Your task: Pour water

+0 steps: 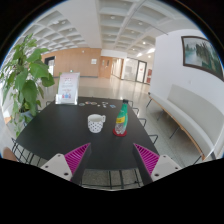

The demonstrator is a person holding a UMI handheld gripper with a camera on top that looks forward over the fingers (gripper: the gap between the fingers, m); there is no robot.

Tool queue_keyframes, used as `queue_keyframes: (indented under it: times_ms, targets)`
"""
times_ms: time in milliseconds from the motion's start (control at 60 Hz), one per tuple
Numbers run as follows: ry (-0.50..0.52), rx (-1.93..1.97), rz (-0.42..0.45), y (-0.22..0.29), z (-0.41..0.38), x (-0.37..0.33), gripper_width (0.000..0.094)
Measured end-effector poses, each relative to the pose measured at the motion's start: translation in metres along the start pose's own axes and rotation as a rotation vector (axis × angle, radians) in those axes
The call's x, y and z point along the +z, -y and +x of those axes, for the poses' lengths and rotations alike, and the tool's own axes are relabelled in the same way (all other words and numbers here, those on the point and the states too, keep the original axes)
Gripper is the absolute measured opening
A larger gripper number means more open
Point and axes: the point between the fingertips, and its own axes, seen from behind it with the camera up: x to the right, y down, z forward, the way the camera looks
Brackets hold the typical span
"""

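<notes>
While the gripper [110, 156] hangs above the near edge of a dark table [60, 130], its two fingers stand wide apart, with nothing between them; the pink pads [76, 155] on their inner faces are both bare. On the far left a tall green plant [22, 75] rises beside the table; behind it, a little to the right, a white sign [68, 88] stands at the far side of the table. Further right, near the middle of the table and well beyond the fingers, sits a white cup [96, 123]; it is upright, and what it contains cannot be told. Just beside the cup, on its right, stands a bottle [121, 119] with a red cap and a green and red label; it is upright and apart from the cup, though close. Dark chairs [150, 127] stand along the right side of the table. On the right, a white wall carries a framed picture [198, 54]; below it runs a long white bench [190, 110]. Behind everything, a wide hall with a white gridded ceiling [115, 22] opens toward glass doors [128, 70].
</notes>
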Motion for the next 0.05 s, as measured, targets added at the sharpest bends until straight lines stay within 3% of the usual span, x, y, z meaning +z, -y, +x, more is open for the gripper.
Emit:
queue_keyframes:
  times_ms: [50]
  targets:
    - [0.021,0.011,0.003,0.0000,-0.0065,-0.0027,0.0855]
